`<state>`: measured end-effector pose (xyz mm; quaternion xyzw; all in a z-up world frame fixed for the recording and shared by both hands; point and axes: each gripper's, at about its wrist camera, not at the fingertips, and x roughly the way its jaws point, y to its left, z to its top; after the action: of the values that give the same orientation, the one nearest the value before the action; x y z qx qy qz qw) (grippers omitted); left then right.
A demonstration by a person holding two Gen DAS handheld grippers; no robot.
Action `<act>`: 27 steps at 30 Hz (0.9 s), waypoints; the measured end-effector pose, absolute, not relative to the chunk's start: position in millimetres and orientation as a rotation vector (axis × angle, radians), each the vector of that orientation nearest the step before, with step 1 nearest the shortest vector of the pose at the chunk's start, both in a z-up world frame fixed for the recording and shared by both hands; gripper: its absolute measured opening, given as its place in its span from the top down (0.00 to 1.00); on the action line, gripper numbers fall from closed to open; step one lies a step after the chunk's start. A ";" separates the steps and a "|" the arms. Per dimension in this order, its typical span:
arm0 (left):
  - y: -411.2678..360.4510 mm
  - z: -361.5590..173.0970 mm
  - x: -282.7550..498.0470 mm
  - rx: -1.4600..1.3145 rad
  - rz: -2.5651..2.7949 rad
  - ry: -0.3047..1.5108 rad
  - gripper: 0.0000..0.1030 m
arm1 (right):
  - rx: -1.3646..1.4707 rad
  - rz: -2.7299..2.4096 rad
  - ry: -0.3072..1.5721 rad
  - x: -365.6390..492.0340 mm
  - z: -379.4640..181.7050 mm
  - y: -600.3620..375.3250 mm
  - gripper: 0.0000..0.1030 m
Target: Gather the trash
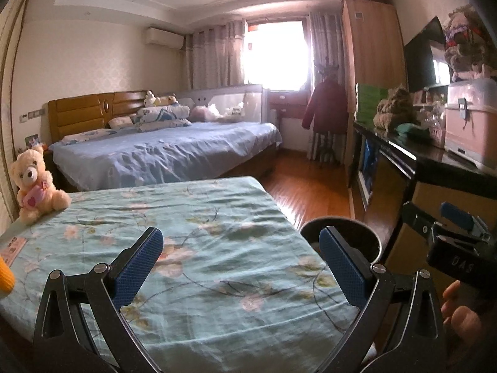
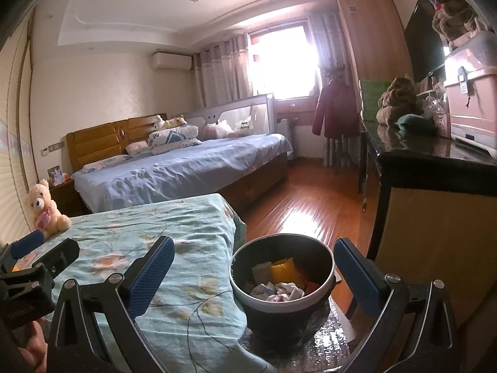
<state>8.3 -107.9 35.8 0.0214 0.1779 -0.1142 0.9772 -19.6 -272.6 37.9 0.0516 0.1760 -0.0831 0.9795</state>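
Note:
A dark round trash bin (image 2: pixel 281 292) stands beside the right edge of the floral-covered table (image 2: pixel 149 248). It holds crumpled white paper (image 2: pixel 279 290), a yellow piece (image 2: pixel 282 269) and other scraps. My right gripper (image 2: pixel 253 275) is open and empty, its jaws spread either side of the bin's rim, just above it. My left gripper (image 1: pixel 240 265) is open and empty over the floral cloth (image 1: pixel 192 248). The bin's rim (image 1: pixel 357 227) shows behind its right finger. The right gripper also shows at the right edge of the left wrist view (image 1: pixel 447 227).
A teddy bear (image 1: pixel 34 183) sits at the table's far left corner. A yellow object (image 1: pixel 6 276) and a pink card (image 1: pixel 12 248) lie at the left edge. A blue bed (image 1: pixel 167 152) stands behind. A dark cabinet (image 2: pixel 435 168) with boxes is right, across wood floor (image 2: pixel 310 205).

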 end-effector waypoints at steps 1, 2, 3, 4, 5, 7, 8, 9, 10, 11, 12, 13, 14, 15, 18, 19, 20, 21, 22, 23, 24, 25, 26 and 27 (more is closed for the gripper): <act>-108.3 34.8 8.3 0.045 -0.229 0.364 0.00 | 0.104 -0.166 0.355 -19.6 37.7 -272.3 0.00; -108.2 34.3 8.2 0.043 -0.231 0.367 0.00 | 0.104 -0.164 0.355 -19.7 37.7 -271.9 0.00; -107.8 34.2 7.6 0.041 -0.233 0.367 0.00 | 0.101 -0.164 0.355 -19.8 37.8 -271.6 0.00; -107.6 34.5 6.7 0.041 -0.232 0.364 0.00 | 0.098 -0.165 0.354 -19.9 38.0 -271.3 0.00; -107.5 35.2 6.0 0.043 -0.230 0.360 0.00 | 0.098 -0.165 0.356 -19.7 38.1 -271.3 0.00; -107.4 36.5 5.0 0.043 -0.228 0.351 0.00 | 0.102 -0.163 0.359 -20.3 37.5 -270.8 0.00; -107.2 36.9 4.4 0.042 -0.227 0.349 0.00 | 0.104 -0.163 0.361 -20.1 37.4 -270.9 0.00; -107.2 37.2 4.2 0.041 -0.226 0.348 0.00 | 0.105 -0.163 0.362 -19.7 37.2 -271.2 0.00; -107.0 37.2 4.0 0.040 -0.226 0.348 0.00 | 0.104 -0.163 0.362 -20.1 37.2 -271.0 0.00; -107.5 37.1 4.1 0.040 -0.225 0.350 0.00 | 0.104 -0.162 0.362 -20.1 37.2 -271.0 0.00; -107.2 37.2 4.3 0.038 -0.225 0.351 0.00 | 0.104 -0.160 0.363 -20.0 37.2 -270.9 0.00; -107.3 37.2 4.0 0.039 -0.225 0.349 0.00 | 0.103 -0.159 0.363 -20.0 37.3 -270.7 0.00; -107.3 37.5 3.9 0.038 -0.226 0.349 0.00 | 0.103 -0.160 0.362 -20.1 37.3 -270.7 0.00; -107.5 37.5 3.8 0.040 -0.228 0.347 0.00 | 0.104 -0.160 0.362 -20.0 37.3 -270.7 0.00; -107.7 37.8 2.3 0.045 -0.224 0.340 0.00 | 0.104 -0.160 0.363 -19.9 37.2 -270.6 0.00; -108.1 37.9 1.9 0.046 -0.224 0.339 0.00 | 0.103 -0.160 0.363 -20.0 37.2 -270.6 0.00; -108.7 37.8 1.5 0.047 -0.223 0.338 0.00 | 0.103 -0.160 0.362 -20.0 37.3 -270.5 0.00; -109.2 37.8 1.0 0.048 -0.220 0.336 0.00 | 0.105 -0.158 0.363 -19.9 37.3 -270.6 0.00; -109.5 37.9 0.5 0.048 -0.219 0.336 0.00 | 0.106 -0.159 0.364 -20.0 37.2 -270.6 0.00; -109.9 37.9 0.3 0.048 -0.217 0.336 0.00 | 0.107 -0.158 0.364 -20.0 37.2 -270.5 0.00; -109.8 38.1 0.2 0.047 -0.217 0.335 0.00 | 0.107 -0.158 0.363 -20.0 37.1 -270.2 0.00; -109.6 38.2 0.0 0.045 -0.217 0.334 0.00 | 0.106 -0.159 0.364 -19.9 37.1 -270.1 0.00; -109.7 38.4 -0.5 0.043 -0.214 0.331 0.00 | 0.106 -0.159 0.364 -20.0 37.1 -270.2 0.00; -109.9 38.8 -1.2 0.043 -0.211 0.327 0.00 | 0.106 -0.158 0.365 -20.1 37.3 -269.9 0.00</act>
<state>-1.2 -109.9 38.8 0.0215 0.1622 -0.1046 0.9810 -20.1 -269.9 37.3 0.0528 0.1811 -0.0786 0.9789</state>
